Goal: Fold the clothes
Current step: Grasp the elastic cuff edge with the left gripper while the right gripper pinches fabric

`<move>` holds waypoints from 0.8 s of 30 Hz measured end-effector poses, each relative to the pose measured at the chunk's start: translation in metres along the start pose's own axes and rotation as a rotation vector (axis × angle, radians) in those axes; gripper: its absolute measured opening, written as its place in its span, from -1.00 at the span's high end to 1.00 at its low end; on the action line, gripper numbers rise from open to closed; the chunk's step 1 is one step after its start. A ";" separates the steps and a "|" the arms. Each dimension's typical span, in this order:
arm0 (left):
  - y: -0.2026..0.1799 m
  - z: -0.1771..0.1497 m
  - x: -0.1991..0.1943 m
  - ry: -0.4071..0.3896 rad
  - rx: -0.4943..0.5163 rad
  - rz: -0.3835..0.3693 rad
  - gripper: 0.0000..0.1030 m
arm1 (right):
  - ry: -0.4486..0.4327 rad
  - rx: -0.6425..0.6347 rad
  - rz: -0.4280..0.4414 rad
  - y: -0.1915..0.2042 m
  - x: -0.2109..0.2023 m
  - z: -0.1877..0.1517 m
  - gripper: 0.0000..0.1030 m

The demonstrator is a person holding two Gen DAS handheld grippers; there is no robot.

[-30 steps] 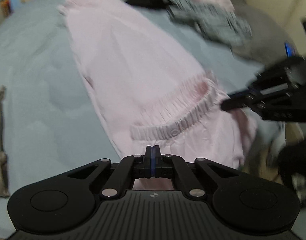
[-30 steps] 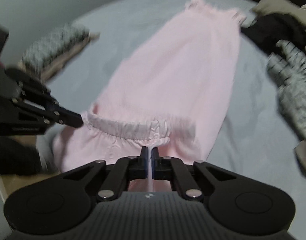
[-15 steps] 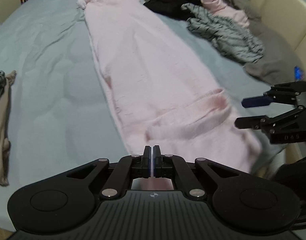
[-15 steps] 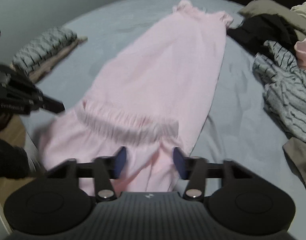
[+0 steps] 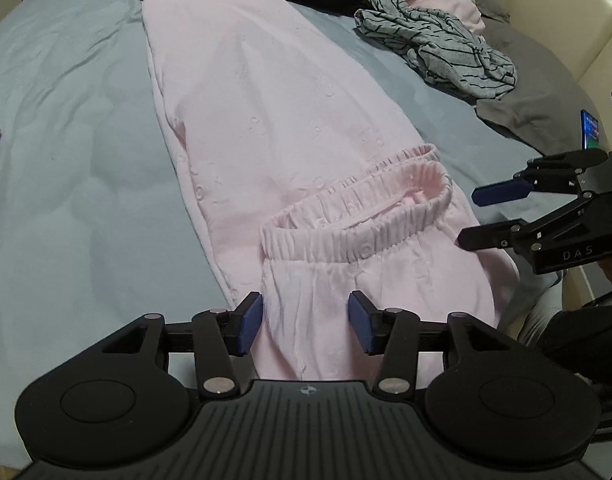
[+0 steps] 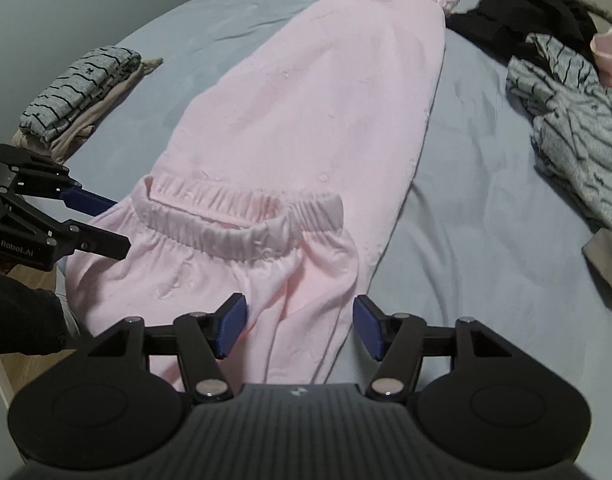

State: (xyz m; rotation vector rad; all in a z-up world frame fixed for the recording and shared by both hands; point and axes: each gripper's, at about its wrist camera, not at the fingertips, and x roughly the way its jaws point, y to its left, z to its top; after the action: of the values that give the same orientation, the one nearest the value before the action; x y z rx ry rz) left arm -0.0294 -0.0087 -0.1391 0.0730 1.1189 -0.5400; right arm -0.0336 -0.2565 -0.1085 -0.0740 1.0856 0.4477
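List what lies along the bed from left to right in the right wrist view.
Left gripper → folded striped stack → pink pants → black garment → crumpled grey striped top.

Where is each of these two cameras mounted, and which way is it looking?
Left wrist view: sits on the left gripper, looking down along its open fingers at pink trousers on the bed; the right gripper shows at right.
Right wrist view: sits on the right gripper, facing the same trousers; the left gripper and a dark sleeve show at left.
Shared: trousers, bed, striped grey garment.
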 end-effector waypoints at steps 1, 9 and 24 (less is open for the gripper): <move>0.001 0.000 0.002 -0.003 -0.007 -0.005 0.12 | 0.006 0.010 0.006 -0.001 0.003 0.000 -0.22; 0.002 0.000 0.009 -0.045 -0.002 -0.008 0.12 | 0.007 0.059 0.017 -0.002 0.018 -0.003 -0.22; 0.000 0.018 -0.003 -0.048 -0.048 -0.046 0.88 | -0.016 -0.003 0.011 0.011 0.000 0.012 0.78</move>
State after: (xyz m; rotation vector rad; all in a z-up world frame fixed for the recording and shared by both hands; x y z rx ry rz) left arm -0.0158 -0.0136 -0.1283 -0.0073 1.0886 -0.5529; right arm -0.0280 -0.2434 -0.1006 -0.0677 1.0703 0.4590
